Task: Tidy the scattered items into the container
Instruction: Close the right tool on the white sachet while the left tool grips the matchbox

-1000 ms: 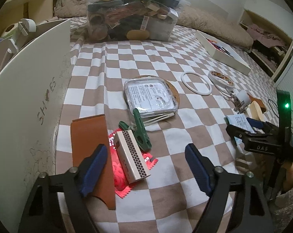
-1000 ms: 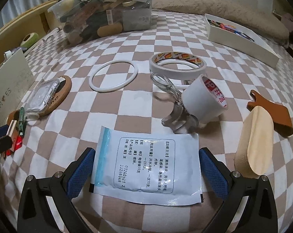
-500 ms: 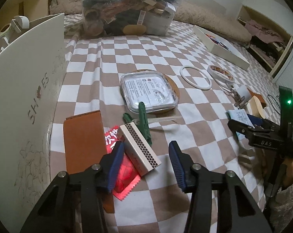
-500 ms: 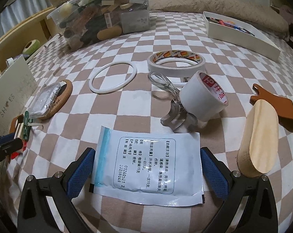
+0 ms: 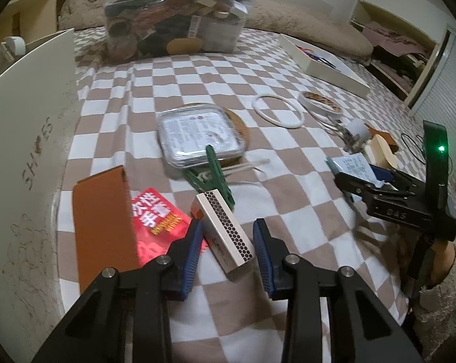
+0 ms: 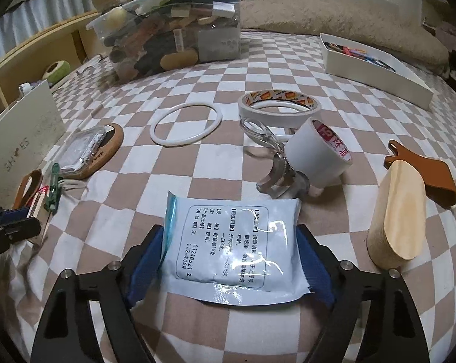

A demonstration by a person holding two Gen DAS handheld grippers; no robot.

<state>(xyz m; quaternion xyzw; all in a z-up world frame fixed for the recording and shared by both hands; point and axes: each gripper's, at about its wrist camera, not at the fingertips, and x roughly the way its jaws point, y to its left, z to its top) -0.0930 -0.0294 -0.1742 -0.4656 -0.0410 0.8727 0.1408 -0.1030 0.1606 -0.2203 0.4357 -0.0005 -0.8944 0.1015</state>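
Two grippers working | left gripper (image 5: 228,249) I'm closing around matchbox (image 5: 224,233), gaps remaining | right gripper (image 6: 231,260) I'm clamping sachet (image 6: 232,246), beside matchbox.

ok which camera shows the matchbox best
The left wrist view: the matchbox lies close between the left gripper fingers, its honeycomb striker side plain. The right wrist view catches only a small sliver at its left edge.

Bed cover (image 6: 197,181) is showing a brown-and-white check. Sachet (image 6: 231,242), lower centre, is showing pale blue with dark print. Matchbox (image 5: 224,233) is showing white with a black honeycomb strip. Packet (image 5: 158,217) is showing red; clip (image 5: 215,175), green.
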